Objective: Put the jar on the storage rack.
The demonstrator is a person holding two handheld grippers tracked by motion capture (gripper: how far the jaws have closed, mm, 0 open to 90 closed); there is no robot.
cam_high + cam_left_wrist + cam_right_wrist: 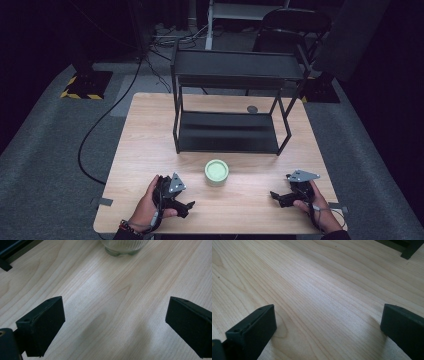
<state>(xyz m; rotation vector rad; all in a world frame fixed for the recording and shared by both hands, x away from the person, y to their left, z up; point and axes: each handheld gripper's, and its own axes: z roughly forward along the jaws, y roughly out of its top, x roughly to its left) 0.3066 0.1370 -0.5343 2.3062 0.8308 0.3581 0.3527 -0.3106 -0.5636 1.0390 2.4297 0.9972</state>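
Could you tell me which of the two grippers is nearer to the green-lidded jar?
The left gripper. It sits just below and left of the jar, whose glass base shows ahead of its open jaws, while the right gripper lies farther off.

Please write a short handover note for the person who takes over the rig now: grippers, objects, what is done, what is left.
Left gripper: open, holding nothing, low over the table, pointed toward the jar.
Right gripper: open, holding nothing, near the table's right front edge.
Jar: upright with a green lid, in front of the black shelf rack, untouched.
Done: nothing visible yet.
Left: probably grasp the jar; both shelves look bare.
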